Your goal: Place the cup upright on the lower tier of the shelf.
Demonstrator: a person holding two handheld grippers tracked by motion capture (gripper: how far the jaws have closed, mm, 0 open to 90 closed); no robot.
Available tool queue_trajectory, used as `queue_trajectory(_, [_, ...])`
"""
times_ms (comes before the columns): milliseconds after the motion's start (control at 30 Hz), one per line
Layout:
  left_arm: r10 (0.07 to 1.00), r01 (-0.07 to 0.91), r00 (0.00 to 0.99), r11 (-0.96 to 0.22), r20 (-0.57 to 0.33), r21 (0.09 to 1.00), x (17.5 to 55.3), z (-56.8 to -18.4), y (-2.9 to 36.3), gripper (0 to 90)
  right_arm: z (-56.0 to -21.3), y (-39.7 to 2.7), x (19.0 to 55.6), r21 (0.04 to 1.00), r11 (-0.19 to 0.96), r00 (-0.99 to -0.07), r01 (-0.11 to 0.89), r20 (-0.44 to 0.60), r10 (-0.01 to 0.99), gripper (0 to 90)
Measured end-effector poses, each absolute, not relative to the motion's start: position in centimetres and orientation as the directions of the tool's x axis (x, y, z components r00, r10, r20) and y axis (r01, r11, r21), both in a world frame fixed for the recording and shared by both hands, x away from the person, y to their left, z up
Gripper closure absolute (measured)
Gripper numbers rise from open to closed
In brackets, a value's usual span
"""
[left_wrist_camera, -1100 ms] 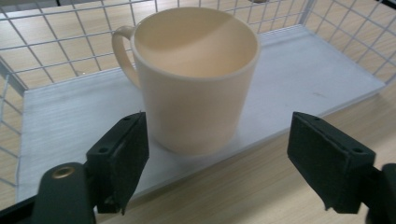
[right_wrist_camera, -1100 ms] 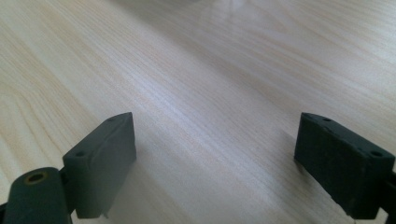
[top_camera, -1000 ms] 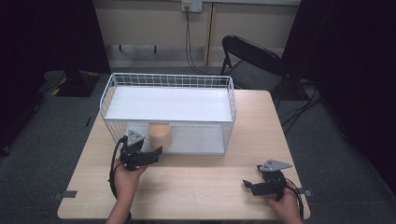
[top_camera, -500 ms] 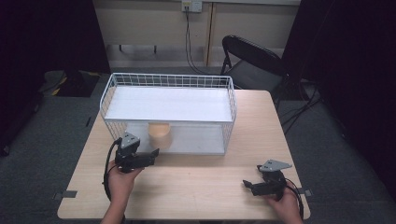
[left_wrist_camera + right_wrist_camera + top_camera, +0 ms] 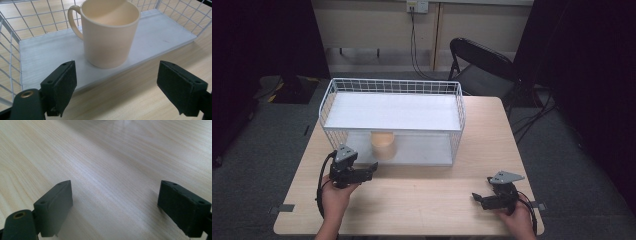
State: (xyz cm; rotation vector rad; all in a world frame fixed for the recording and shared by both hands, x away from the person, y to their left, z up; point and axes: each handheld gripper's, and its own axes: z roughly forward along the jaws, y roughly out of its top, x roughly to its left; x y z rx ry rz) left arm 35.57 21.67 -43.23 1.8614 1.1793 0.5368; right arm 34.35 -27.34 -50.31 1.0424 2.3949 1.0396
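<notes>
A cream mug (image 5: 383, 144) (image 5: 107, 32) stands upright on the lower white shelf (image 5: 45, 60) of a white wire rack (image 5: 392, 87), its handle turned to the left in the left gripper view. My left gripper (image 5: 369, 169) (image 5: 120, 90) is open just in front of the shelf's edge, the jaws wide apart with nothing between them, a short way off the mug. My right gripper (image 5: 478, 198) (image 5: 122, 210) rests open at the table's front right, over bare wood.
The rack sits across the back half of the light wooden table (image 5: 422, 195). A black folding chair (image 5: 482, 65) stands behind the table's far right corner. Cables run along the floor and wall behind.
My left gripper has drawn back from the rack towards the table's front, leaving the mug on the lower shelf. The right gripper has stayed put.
</notes>
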Motion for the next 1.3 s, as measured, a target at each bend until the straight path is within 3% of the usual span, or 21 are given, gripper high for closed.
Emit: queue_trajectory(1300, [0.866, 0.514, 0.497, -0.244, -0.054, 0.823, 32.8, -44.8, 26.2, 15.9, -50.3, -27.3, 34.3, 0.733, 0.466, -0.678, 0.496, -0.009, 0.735, 11.8])
